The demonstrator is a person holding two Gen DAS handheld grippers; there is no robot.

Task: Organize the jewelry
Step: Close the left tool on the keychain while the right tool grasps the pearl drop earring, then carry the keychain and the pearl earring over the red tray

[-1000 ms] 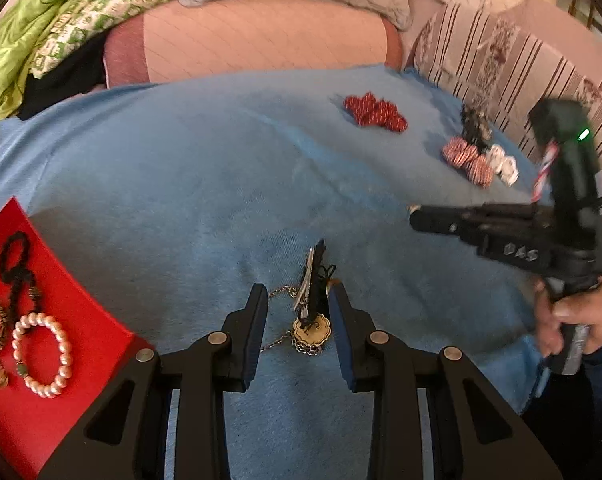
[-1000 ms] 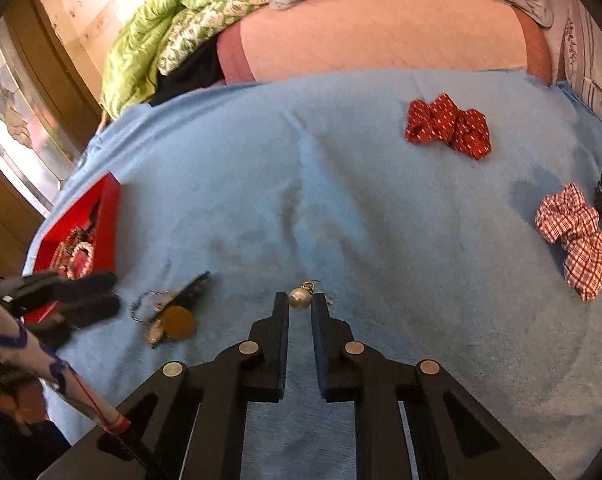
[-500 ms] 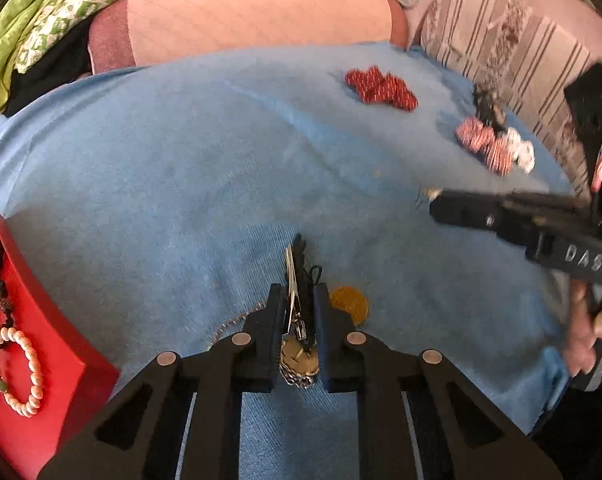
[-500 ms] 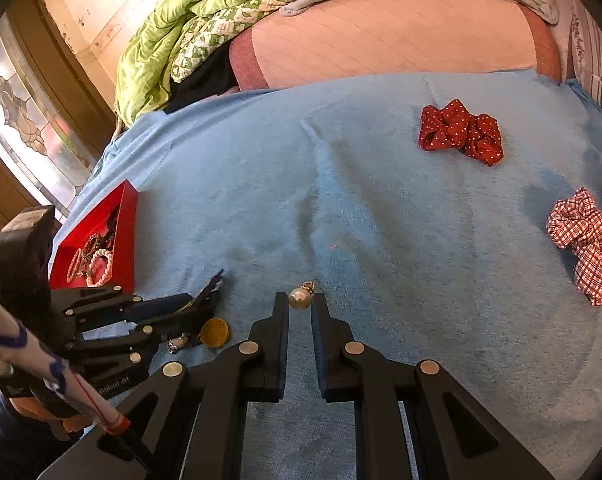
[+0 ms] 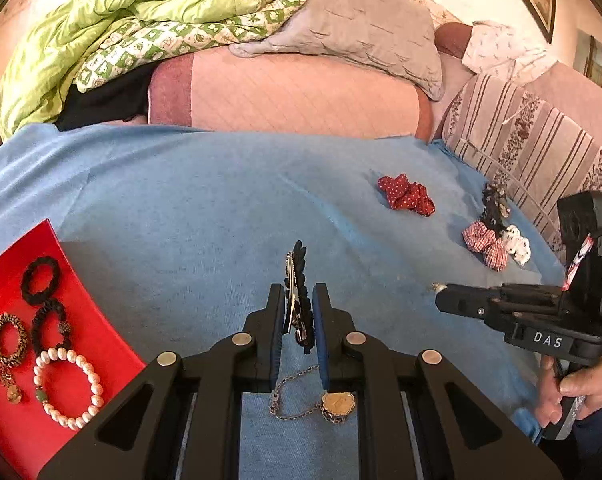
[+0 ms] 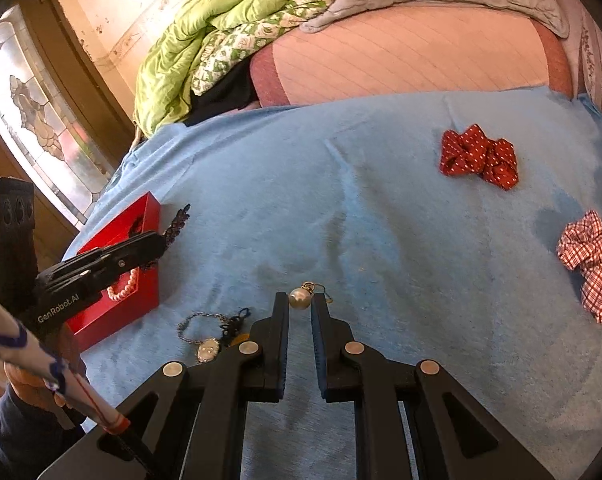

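My left gripper (image 5: 297,300) is shut on a black hair clip (image 5: 299,280) and holds it above the blue blanket; it also shows in the right wrist view (image 6: 163,242). A chain with a gold pendant (image 5: 338,402) lies below it on the blanket. My right gripper (image 6: 299,304) is shut on a pearl earring (image 6: 299,298). A red tray (image 5: 61,364) at the left holds a pearl bracelet (image 5: 67,388), black hair ties (image 5: 41,280) and beaded bracelets (image 5: 7,338).
A red dotted scrunchie (image 5: 407,196), a red checked scrunchie (image 5: 485,244), a white one (image 5: 517,242) and a dark one (image 5: 493,204) lie at the far right of the blanket (image 5: 181,208). Pillows and a green quilt (image 5: 121,20) are piled behind.
My left gripper closed on the hair clip and lifted it off the blanket, leaving the chain and pendant lying below. The right gripper kept hold of the pearl earring.
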